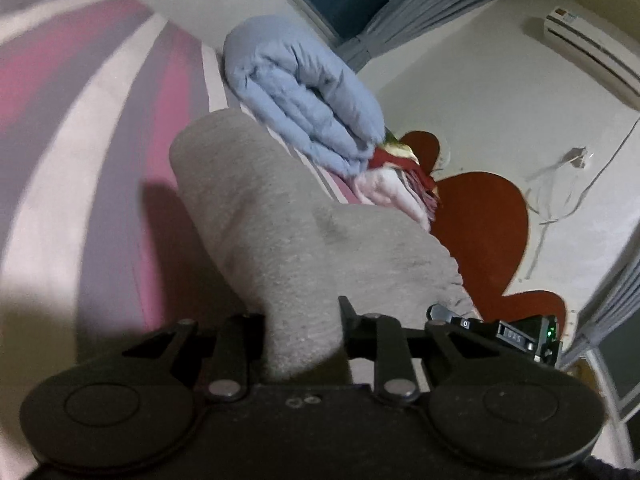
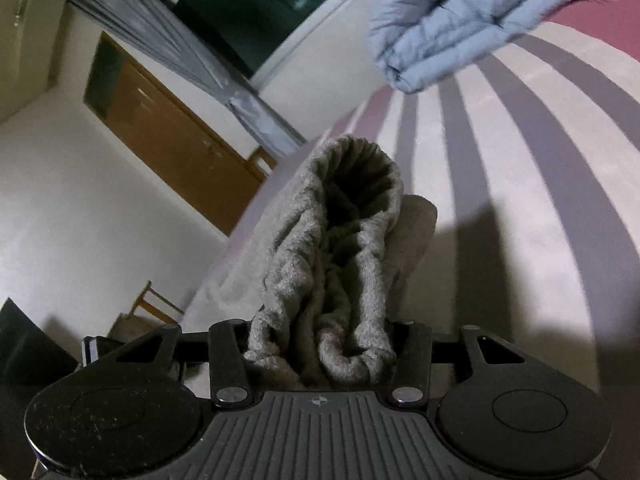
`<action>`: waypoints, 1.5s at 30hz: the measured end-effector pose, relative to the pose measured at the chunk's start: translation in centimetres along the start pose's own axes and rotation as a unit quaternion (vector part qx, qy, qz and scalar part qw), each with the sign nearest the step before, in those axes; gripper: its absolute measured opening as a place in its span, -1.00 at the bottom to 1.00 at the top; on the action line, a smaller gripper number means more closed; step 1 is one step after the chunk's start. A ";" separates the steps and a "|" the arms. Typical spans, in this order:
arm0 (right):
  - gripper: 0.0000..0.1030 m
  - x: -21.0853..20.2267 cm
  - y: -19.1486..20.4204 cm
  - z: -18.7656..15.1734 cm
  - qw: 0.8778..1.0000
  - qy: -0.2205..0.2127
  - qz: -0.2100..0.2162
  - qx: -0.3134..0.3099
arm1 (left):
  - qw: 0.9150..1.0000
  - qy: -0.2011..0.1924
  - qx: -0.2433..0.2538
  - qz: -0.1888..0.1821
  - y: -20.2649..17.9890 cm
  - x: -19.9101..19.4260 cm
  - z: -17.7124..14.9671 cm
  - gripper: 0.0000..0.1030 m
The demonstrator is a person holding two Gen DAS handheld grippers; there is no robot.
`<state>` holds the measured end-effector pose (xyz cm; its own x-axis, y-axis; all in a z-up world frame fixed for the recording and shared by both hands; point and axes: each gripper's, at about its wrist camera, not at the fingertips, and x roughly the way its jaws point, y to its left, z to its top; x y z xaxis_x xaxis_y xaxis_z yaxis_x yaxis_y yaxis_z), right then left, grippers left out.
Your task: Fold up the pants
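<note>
Both left tongs (image 1: 304,344) and right tongs (image 2: 320,344) clench the grey pants (image 1: 280,216), which stretch toward upper frame over the bed (image 1: 80,160).

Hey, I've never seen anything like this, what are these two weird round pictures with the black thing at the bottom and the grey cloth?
Each picture comes from a wide-angle camera on a handheld two-finger gripper, looking along its fingers. A person holds one in each hand. The left gripper and the right gripper are both clamped on grey pants, lifted above a striped bed. A folded blue quilt lies further back on the bed, with some pink and red cloth beside it.
</note>
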<state>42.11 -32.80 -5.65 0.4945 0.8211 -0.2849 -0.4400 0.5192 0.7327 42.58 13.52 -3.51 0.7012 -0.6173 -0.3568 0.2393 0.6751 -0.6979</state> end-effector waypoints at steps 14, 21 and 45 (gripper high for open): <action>1.00 3.5 -3.9 0.7 0.988 0.014 -0.149 -0.032 | 0.962 -0.002 0.123 0.243 2.8 0.8 -2.5 0.88; 1.00 -8.9 -2.6 -6.3 0.980 -0.058 -0.177 -0.064 | 0.947 -0.044 0.112 0.299 0.6 -7.2 -9.0 0.89; 1.00 -20.6 14.2 -25.7 0.944 -0.156 -0.205 -0.205 | 0.912 -0.184 0.229 0.285 -17.5 -16.8 -25.2 0.88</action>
<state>6.44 -36.27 -5.26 0.8555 0.4538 -0.2493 -0.3846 0.8793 0.2809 9.76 1.92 -0.96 0.9570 0.0079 -0.2901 -0.0388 0.9941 -0.1012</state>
